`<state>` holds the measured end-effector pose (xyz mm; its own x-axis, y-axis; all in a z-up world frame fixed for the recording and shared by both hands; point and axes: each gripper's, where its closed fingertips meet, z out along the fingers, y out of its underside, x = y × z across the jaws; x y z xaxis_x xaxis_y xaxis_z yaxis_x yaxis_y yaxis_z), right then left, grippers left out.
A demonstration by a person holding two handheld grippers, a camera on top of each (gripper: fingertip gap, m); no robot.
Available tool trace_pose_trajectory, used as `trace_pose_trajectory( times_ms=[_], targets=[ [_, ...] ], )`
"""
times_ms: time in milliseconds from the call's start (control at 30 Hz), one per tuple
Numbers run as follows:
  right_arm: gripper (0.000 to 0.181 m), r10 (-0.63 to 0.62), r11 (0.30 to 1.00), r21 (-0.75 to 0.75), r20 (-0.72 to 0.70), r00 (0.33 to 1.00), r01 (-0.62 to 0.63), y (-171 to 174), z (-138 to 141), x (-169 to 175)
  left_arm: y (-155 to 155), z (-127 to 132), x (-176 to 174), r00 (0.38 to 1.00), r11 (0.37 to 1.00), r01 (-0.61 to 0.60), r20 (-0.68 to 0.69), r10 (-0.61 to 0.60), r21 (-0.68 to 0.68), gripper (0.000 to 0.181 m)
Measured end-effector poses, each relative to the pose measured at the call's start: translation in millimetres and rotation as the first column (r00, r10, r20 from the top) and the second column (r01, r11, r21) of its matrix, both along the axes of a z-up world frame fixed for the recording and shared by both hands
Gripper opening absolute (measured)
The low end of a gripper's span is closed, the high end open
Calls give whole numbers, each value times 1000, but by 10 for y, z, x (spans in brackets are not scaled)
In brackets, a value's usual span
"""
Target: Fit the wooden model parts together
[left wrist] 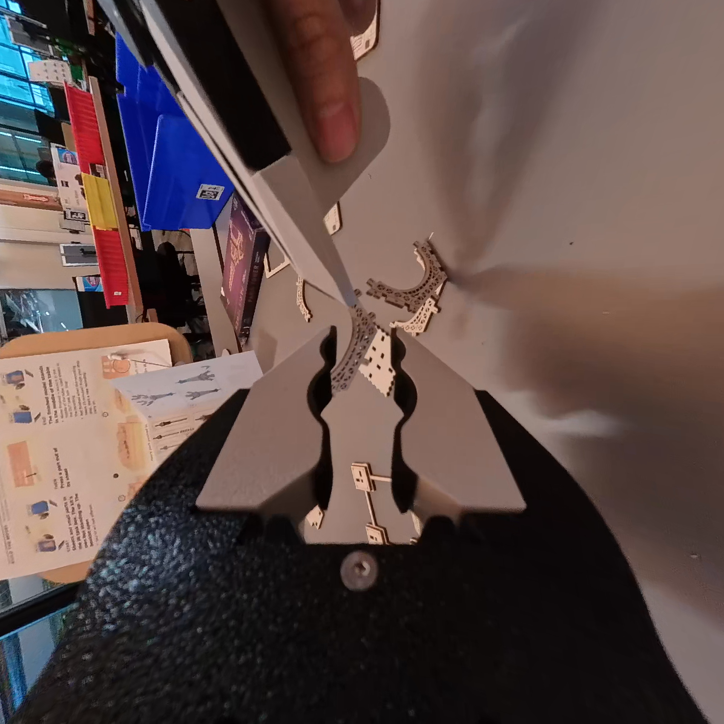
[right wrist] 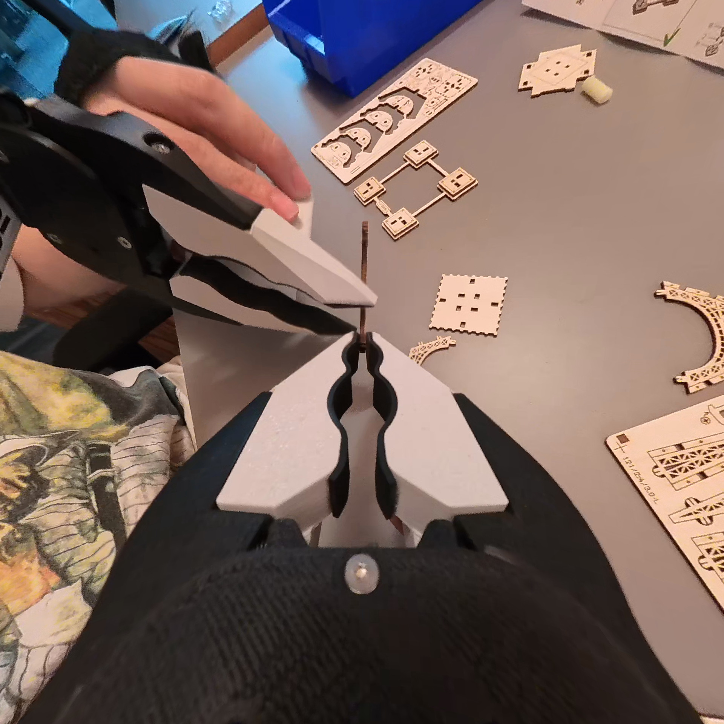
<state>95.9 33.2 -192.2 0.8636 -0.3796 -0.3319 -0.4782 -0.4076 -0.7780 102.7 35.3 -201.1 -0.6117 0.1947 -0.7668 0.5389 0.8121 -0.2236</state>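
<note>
Grey tabletop (right wrist: 568, 235) fills most of right wrist view, matte, evenly lit. Blue plastic bin (right wrist: 364, 35) at 12 o'clock on table's far edge. Left wrist view, tilted — windows (left wrist: 19, 78) at 10 o'clock showing blue daylight, red and yellow panels (left wrist: 98, 196) beside them — wooden chair back (left wrist: 117, 333) at 9.

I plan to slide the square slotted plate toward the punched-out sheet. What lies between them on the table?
In the right wrist view, a frame of four small squares lies between the square slotted plate and the punched-out sheet.
</note>
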Motion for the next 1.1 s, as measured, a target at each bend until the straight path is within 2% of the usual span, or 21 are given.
trace_pose_trajectory(
  times_ms=[33, 67, 233, 333, 400, 600, 667, 733, 800, 867, 1000, 1100],
  targets=[
    [1, -2, 1000, 3, 0, 1000, 2, -1, 8, 4, -14, -1, -13, 1000, 1000, 7, 2, -7, 3, 21],
    [1, 0, 1000, 1, -3, 1000, 0, -4, 5, -2, -21, -2, -15, 1000, 1000, 12, 11, -12, 9, 10],
    [1, -10, 1000, 3, -13, 1000, 10, -29, -6, 14, -47, -19, 4, 999, 1000, 6, 35, -7, 29, 10],
    [1, -1, 999, 34, -29, 1000, 2, -36, 34, 0, -38, -54, 8, 999, 998, 7, 54, -11, 66, 21],
    [1, 9, 1000, 29, -36, 999, -8, -41, 26, -21, -54, -33, 6, 998, 998, 13, 59, -16, 61, 10],
    [1, 4, 1000, 22, -14, 1000, -4, -47, 31, -5, -60, -22, 24, 998, 998, 8, 65, -13, 66, 9],
    [5, 2, 1000, 29, 4, 1000, -2, -83, 53, 17, -48, -29, 35, 1000, 1000, -9, 13, 9, 13, 9],
    [18, -9, 1000, 18, 47, 999, 8, -201, 85, 57, -18, -54, 32, 996, 996, -25, -91, 17, -85, 9],
    [25, 26, 1000, 5, 101, 995, -26, -317, 66, 50, -11, -66, -16, 974, 974, -28, -227, -24, -223, 9],
    [33, 82, 996, 24, 119, 989, -86, -366, -37, 37, 9, -57, 0, 956, 946, -43, -289, -55, -320, 9],
    [22, 163, 972, 166, 20, 986, -164, -223, -170, 11, -1, -170, -38, 917, 926, -44, -382, -111, -374, 9],
    [25, 220, 970, 98, 39, 975, -223, -155, -363, -23, -2, -254, -22, 899, 917, -71, -424, -111, -391, 10]
  ],
)
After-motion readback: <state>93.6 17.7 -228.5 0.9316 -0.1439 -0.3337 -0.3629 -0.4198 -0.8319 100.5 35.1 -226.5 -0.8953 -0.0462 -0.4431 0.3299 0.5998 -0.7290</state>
